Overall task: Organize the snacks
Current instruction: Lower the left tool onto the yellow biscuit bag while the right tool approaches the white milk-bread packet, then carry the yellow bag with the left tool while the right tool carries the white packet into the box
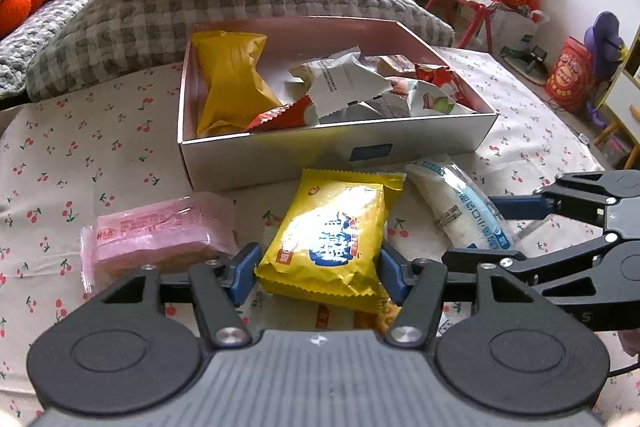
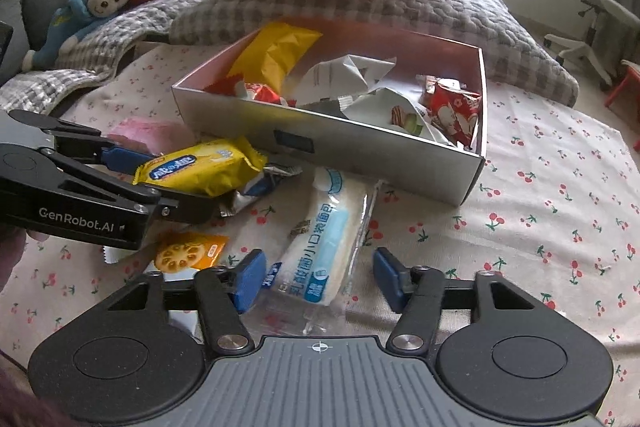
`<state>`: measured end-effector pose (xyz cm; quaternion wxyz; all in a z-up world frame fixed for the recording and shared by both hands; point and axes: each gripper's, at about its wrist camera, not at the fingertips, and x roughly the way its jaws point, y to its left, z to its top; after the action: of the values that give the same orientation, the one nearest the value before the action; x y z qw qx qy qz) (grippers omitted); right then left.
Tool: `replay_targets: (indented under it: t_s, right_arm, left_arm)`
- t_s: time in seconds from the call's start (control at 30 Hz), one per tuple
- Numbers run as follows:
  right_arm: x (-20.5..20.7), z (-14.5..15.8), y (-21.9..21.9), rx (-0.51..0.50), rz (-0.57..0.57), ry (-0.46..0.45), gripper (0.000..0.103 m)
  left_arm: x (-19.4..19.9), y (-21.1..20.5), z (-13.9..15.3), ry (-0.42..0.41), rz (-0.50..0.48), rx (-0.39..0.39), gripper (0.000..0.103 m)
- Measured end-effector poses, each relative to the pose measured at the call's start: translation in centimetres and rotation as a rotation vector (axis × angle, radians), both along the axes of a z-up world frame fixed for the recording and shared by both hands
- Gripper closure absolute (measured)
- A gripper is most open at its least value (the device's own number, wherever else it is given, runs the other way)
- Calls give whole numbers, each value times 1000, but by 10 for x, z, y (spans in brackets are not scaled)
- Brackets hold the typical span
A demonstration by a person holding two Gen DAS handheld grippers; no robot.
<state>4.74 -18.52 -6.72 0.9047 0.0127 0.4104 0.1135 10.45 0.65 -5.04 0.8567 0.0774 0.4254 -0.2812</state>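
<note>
Left wrist view: the left gripper (image 1: 318, 273) has its jaws set on either side of a yellow biscuit packet (image 1: 334, 239), the blue pads meeting the packet's two long edges — it reads as a pinch, and the packet looks lifted slightly above the wrappers under it. The packet's long axis runs straight away from the jaws toward the open white box (image 1: 280, 151), which stands just beyond on the cherry-print bed sheet (image 1: 60, 155) and already holds a larger yellow bag (image 1: 230, 83) and crumpled wrappers. A pink wafer pack (image 1: 160, 235) lies to the left, apart from the jaws. The right gripper (image 1: 516, 227) comes in from the right edge at the white-and-blue bread pack (image 1: 460, 211).

Right wrist view: the right gripper (image 2: 320, 277) straddles the near end of the white-and-blue bread pack (image 2: 332, 243), which lies flat on the sheet. Its jaws are spread — a clear gap shows beside the right pad, and the left pad is at most just beside the wrapper, so nothing is pinched. The pack's long axis points away from the jaws toward the box (image 2: 360, 151), roughly in line with them. The left gripper (image 2: 168, 183) holds the yellow packet (image 2: 200, 169) at the left. An orange cracker sachet (image 2: 192, 253) lies below it, nearer the left hand.

My reading: both packs point boxward, so each needs a short forward carry over the near wall; the right jaws must first close across the pack's narrow width.
</note>
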Motion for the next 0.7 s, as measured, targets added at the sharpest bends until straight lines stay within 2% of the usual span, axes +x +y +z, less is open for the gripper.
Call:
replay_targets:
  t_s: [0.3,0.5,0.7]
  right_arm:
    - [-1,4,-12,74,6,38,76]
    - [-5,12,-18,111,-10,66,82]
    - [-4,15,-27,153,-57,126,84]
  left_arm:
    - [-5,5,6,20,50,-21,51]
    - [-9,6,12,37,66,-25,52]
    - [-18,1,19,60,56,-33,52]
